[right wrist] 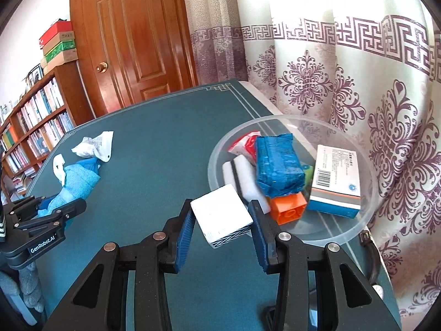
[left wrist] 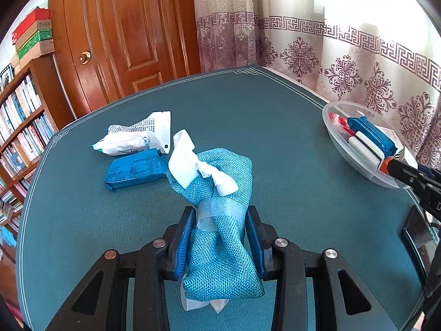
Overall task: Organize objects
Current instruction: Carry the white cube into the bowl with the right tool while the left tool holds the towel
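Gripping a teal mesh bag [left wrist: 220, 226] stuffed with white paper, the left tongs [left wrist: 220, 218] are clamped on its middle, with the bag's far end drooping over the green table [left wrist: 275, 127]. Just beyond the bag lie a blue packet [left wrist: 135, 169] and a crumpled white wrapper [left wrist: 137, 138], the two touching each other near the table's left edge. The right tongs [right wrist: 222, 215] are clamped on a white block [right wrist: 220, 215] with a black zigzag band along its lower edge, held tilted just in front of a clear plastic bowl [right wrist: 355, 226]. That bowl sits at the table's right side, close to the patterned curtain [right wrist: 358, 82]. Inside it are a blue packet [right wrist: 278, 165] lying on top, a white foam piece with a black stripe [right wrist: 234, 176], an orange brick [right wrist: 288, 209], a red and white wrapper [right wrist: 245, 143], and a white box with a barcode [right wrist: 336, 176] leaning against the bowl's right wall. A wooden door [left wrist: 124, 33] and a bookshelf [left wrist: 22, 127] stand behind the table.
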The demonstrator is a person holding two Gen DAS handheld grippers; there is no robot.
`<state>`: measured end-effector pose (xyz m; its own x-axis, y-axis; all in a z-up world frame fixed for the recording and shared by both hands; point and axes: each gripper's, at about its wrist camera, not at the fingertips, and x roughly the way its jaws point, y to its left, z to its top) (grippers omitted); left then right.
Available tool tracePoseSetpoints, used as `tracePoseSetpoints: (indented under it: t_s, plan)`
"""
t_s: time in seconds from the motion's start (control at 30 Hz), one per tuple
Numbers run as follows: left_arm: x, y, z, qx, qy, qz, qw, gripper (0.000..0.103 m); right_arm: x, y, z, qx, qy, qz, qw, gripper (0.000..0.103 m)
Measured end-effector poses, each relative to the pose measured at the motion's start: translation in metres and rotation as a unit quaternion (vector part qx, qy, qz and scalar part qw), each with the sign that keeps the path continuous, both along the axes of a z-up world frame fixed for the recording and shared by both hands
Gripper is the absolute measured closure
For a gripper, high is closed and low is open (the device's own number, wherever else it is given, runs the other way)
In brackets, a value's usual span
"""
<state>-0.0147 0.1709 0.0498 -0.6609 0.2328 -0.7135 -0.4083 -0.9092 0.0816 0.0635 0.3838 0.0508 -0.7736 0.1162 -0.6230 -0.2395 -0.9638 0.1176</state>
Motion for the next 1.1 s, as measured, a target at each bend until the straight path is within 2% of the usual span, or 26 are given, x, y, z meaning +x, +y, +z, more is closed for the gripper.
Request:
tracePoseSetpoints:
  t_s: [0.27, 0.5, 0.8, 1.1]
  plan:
    - [0.004, 0.018, 0.001, 0.001, -0.008, -0.012, 0.9999, 0.064, 0.009, 0.038, -0.004, 0.001, -0.005, -0.036, 0.999, 0.062]
    - [0.008, 0.029, 0.0, -0.005, -0.009, -0.021, 0.9997, 0.063, 0.005, 0.064, -0.016, -0.018, -0.019, -0.051, 0.998, 0.062]
    - [0.008, 0.036, -0.001, -0.01, -0.011, -0.021, 0.9997, 0.063, 0.003, 0.073, -0.024, -0.023, -0.026, -0.055, 0.998, 0.062]
    - [0.009, 0.045, 0.0, -0.013, -0.012, -0.028, 0.9995, 0.063, 0.007, 0.075, -0.019, -0.02, -0.018, -0.058, 0.998, 0.055]
